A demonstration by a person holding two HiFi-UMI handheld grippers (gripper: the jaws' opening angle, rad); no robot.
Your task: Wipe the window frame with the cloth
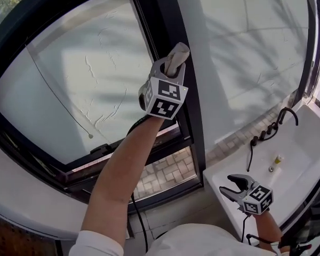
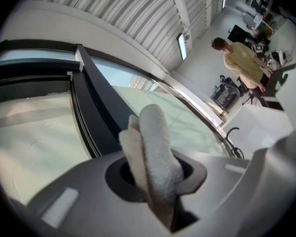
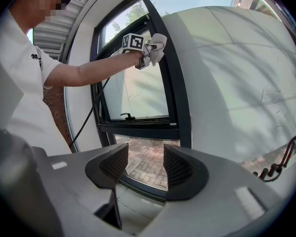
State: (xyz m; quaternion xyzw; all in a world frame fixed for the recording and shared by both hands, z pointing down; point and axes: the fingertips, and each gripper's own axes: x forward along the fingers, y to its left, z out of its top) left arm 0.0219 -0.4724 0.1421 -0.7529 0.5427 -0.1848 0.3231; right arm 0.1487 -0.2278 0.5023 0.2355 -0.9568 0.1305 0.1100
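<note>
At a tall black metal window frame (image 1: 192, 132), the raised left gripper (image 1: 170, 63) pinches a folded beige terry cloth (image 1: 177, 55) at the central upright. The right gripper (image 1: 226, 184) hangs spread and empty. Wiping looks under way, with the lower bars likely still to come.

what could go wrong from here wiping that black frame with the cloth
The cloth sticks out only a short way past the left tongs, so pressing on the window frame might let the hard tips scrape it. The cable hanging below them passes near the window handle and could snag there on a downward stroke.
</note>
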